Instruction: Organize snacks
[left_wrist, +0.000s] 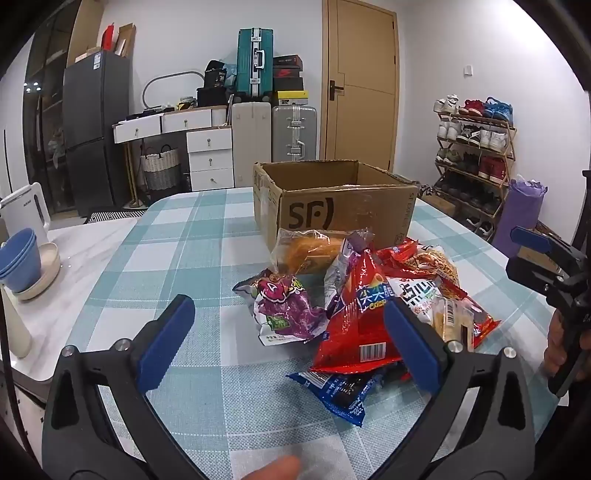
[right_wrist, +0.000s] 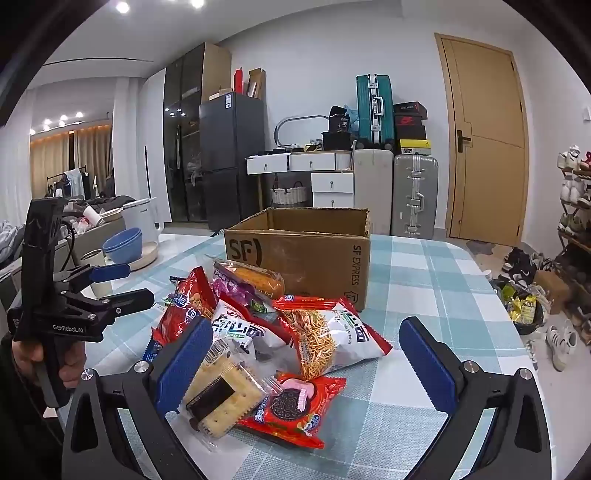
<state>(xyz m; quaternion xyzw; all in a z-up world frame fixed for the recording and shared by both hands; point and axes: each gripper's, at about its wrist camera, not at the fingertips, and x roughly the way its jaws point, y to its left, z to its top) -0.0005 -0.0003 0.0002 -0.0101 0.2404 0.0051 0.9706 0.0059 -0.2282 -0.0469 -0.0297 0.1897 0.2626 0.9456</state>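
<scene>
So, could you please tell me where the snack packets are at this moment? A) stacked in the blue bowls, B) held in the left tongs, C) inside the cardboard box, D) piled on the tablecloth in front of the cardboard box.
D: the snack packets lie in a heap on the checked tablecloth on the near side of the cardboard box, and both the left tongs and right tongs are open and empty.

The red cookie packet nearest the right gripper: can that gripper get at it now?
Probably yes. The right gripper is open, and the red cookie packet lies on top between its fingers, only its left edge tucked under the cracker packet.
</scene>
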